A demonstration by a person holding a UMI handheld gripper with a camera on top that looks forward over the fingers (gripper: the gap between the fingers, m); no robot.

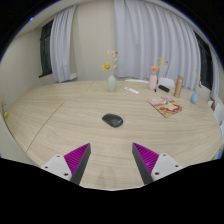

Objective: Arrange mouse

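Note:
A dark mouse (113, 120) lies on the light wooden table (70, 115), near its middle. My gripper (112, 160) is open and empty, its two fingers with magenta pads (76, 158) spread wide apart. The mouse lies beyond the fingers, straight ahead of the gap between them, with bare table in between.
A vase with flowers (111, 80) stands at the far side. A pink bottle (154, 76), other bottles (180, 86) and a magazine (165, 106) are at the far right. Curtains (140, 40) and a window are behind the table.

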